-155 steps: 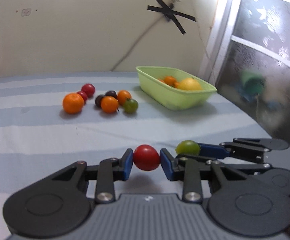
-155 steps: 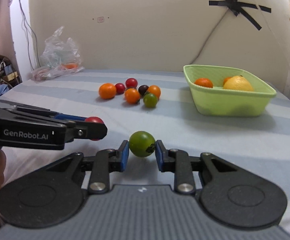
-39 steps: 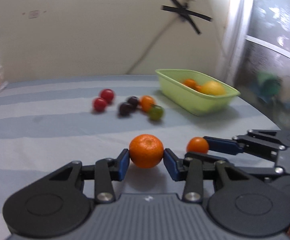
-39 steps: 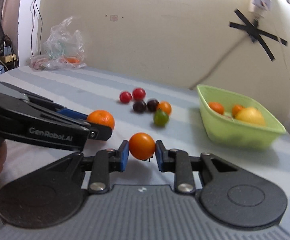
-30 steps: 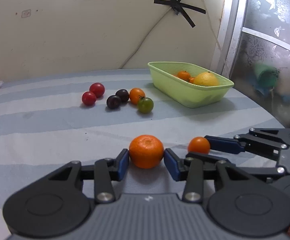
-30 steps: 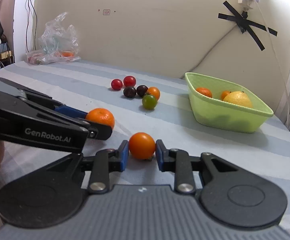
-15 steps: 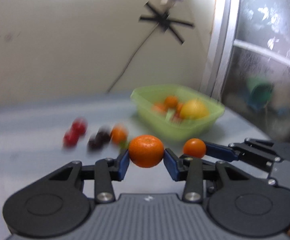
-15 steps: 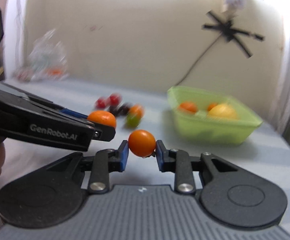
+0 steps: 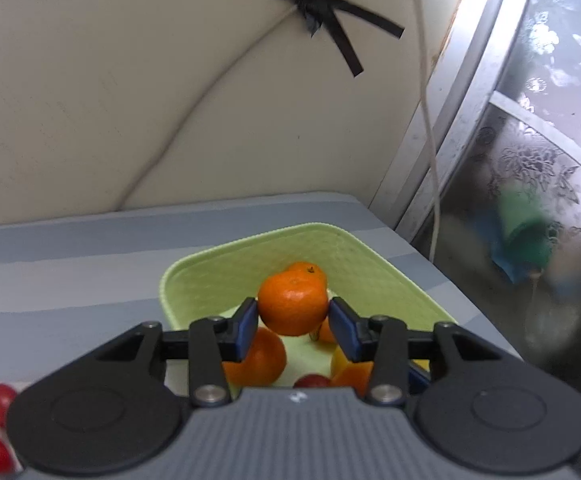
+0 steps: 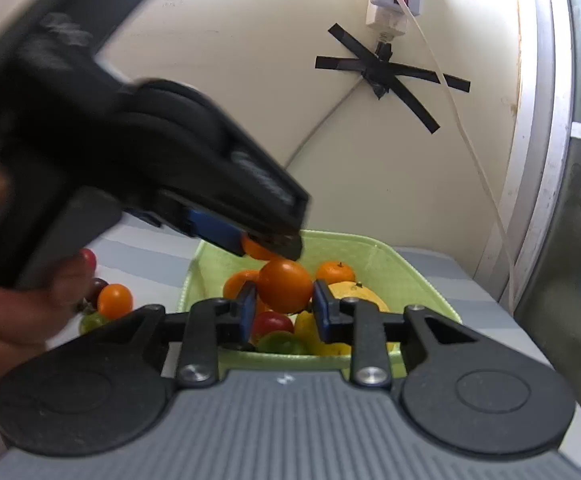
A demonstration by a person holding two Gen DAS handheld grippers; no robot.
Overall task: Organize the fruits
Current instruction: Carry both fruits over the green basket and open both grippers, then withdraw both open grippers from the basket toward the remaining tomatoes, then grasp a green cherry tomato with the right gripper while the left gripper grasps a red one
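While both grippers hang over the pale green, dimple-textured basket (image 9: 354, 258), left gripper (image 9: 293, 320) jaws clamp a pebbly-skinned mandarin (image 9: 292, 304). Right gripper (image 10: 283, 304) jaws clamp a smooth, glossy orange tomato (image 10: 284, 286), tilted down beside it.

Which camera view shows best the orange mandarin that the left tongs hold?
The left wrist view: the round orange mandarin sits unobstructed between the left tongs. In the right wrist view, only a sliver shows under the tongs' black body.
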